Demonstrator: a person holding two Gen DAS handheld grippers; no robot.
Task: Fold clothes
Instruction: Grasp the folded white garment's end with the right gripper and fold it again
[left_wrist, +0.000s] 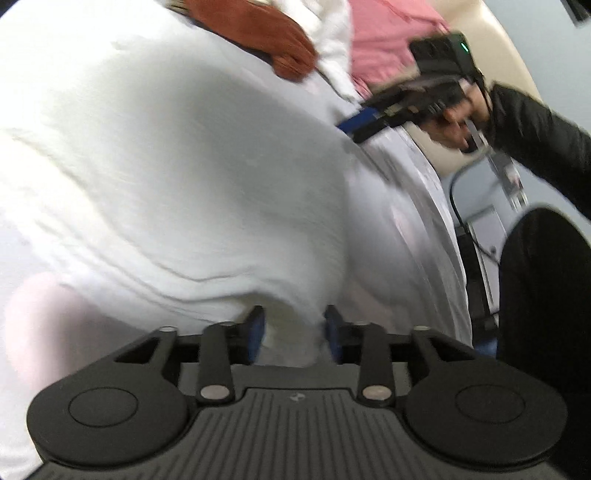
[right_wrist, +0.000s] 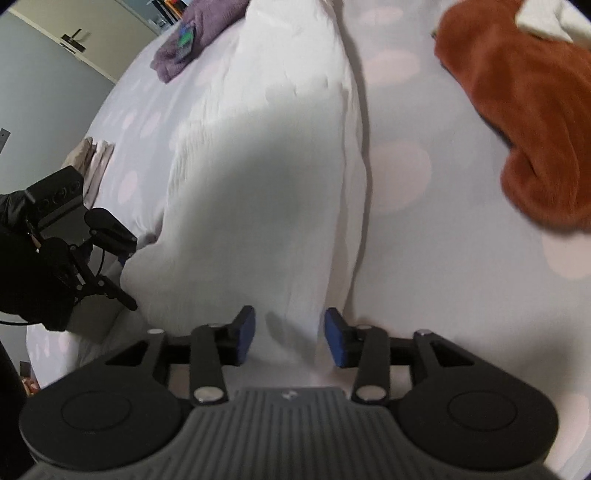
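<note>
White ribbed garment (right_wrist: 266, 155) is lying spread on the dotted bedsheet (right_wrist: 399, 162), long axis running straight away from the right gripper (right_wrist: 289, 338), near hem bunching between its blue pads. Right jaws are standing part open with cloth between them; grip not confirmed. Left gripper (left_wrist: 294, 334) is meeting the same garment at its other near corner, a fold rising between its pads; clamped or not, cannot tell through blur. Both tools are sitting equally close to the hem. Rust fleece (right_wrist: 517, 122), purple garment (right_wrist: 192, 40) and pink garment (left_wrist: 388, 40) are lying nearby on the bed; pale walls beyond.
</note>
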